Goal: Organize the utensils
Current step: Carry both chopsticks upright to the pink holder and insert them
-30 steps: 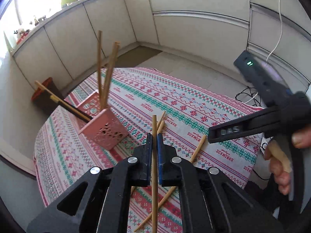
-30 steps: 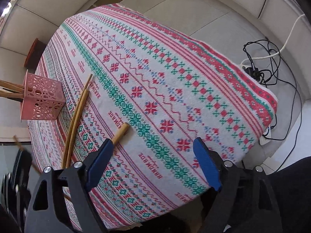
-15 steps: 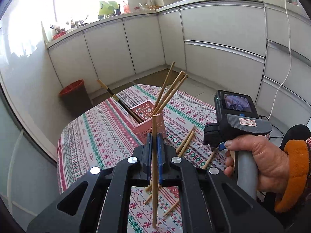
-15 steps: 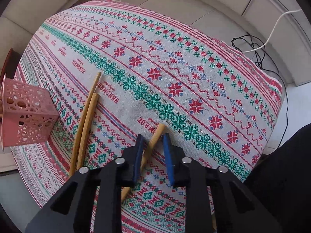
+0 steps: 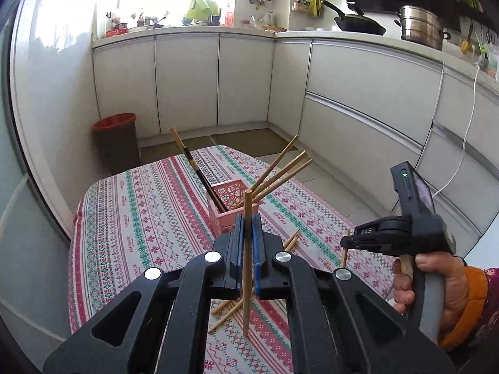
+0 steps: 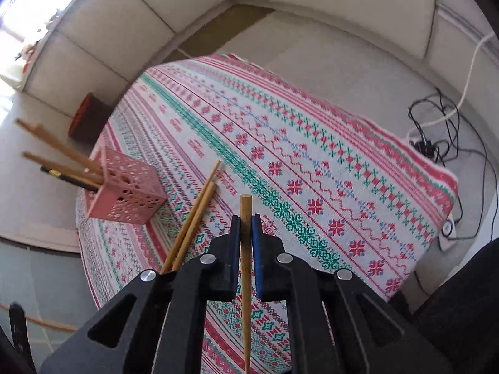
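Note:
My left gripper [image 5: 246,221] is shut on a wooden chopstick [image 5: 247,205] that stands upright between its blue pads, above the table. Just beyond it sits the pink perforated holder [image 5: 232,215] with several chopsticks leaning out. My right gripper [image 6: 245,221] is shut on another wooden chopstick [image 6: 245,208], lifted off the patterned tablecloth [image 6: 312,162]. The pink holder [image 6: 124,193] lies to its left, and two loose chopsticks [image 6: 199,205] rest on the cloth between them. The right gripper [image 5: 352,239] also shows at the right of the left wrist view, held by a hand.
A red-rimmed bin [image 5: 117,140] stands on the floor beyond the table. White cabinets [image 5: 358,93] ring the room. Cables and a power strip [image 6: 427,146] lie on the floor right of the table. More loose chopsticks [image 5: 224,314] lie on the cloth under my left gripper.
The right gripper closed on a chopstick lying on the cloth and lifted it. The left gripper rose and rolled with its chopstick, so the holder now sits straight ahead.

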Action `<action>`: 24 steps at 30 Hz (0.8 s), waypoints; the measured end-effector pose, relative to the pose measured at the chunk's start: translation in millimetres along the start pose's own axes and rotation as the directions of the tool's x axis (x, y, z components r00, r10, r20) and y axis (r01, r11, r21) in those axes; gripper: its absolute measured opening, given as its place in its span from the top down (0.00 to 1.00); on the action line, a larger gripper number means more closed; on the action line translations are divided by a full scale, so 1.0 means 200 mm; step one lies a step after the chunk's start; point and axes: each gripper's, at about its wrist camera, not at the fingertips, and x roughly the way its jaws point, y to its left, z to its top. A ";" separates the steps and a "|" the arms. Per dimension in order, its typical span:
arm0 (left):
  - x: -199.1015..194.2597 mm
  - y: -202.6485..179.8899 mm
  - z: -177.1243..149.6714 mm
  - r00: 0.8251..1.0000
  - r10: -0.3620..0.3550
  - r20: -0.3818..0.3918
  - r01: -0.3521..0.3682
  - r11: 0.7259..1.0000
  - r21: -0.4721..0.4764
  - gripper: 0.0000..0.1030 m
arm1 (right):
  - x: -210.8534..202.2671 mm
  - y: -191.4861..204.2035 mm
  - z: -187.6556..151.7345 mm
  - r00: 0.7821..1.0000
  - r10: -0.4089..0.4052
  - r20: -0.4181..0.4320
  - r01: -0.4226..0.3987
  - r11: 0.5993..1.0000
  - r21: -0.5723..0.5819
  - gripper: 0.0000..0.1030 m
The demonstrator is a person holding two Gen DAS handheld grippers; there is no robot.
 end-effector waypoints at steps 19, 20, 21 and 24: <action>-0.12 -0.04 0.27 0.996 0.060 0.070 -0.056 0.997 -0.059 0.96 | -0.92 0.30 0.04 0.915 0.337 0.219 -0.214 0.870 -0.445 0.93; -0.13 -0.03 0.31 0.994 0.068 0.083 -0.064 0.996 -0.059 0.96 | -0.96 0.34 0.06 0.905 0.362 0.222 -0.233 0.860 -0.455 0.93; -0.14 -0.03 0.34 0.993 0.073 0.096 -0.067 0.996 -0.060 0.96 | -0.99 0.37 0.08 0.896 0.385 0.223 -0.251 0.851 -0.460 0.93; -0.17 -0.02 0.43 0.986 0.090 0.137 -0.084 0.995 -0.054 0.96 | -1.08 0.48 0.14 0.870 0.435 0.233 -0.283 0.826 -0.487 0.93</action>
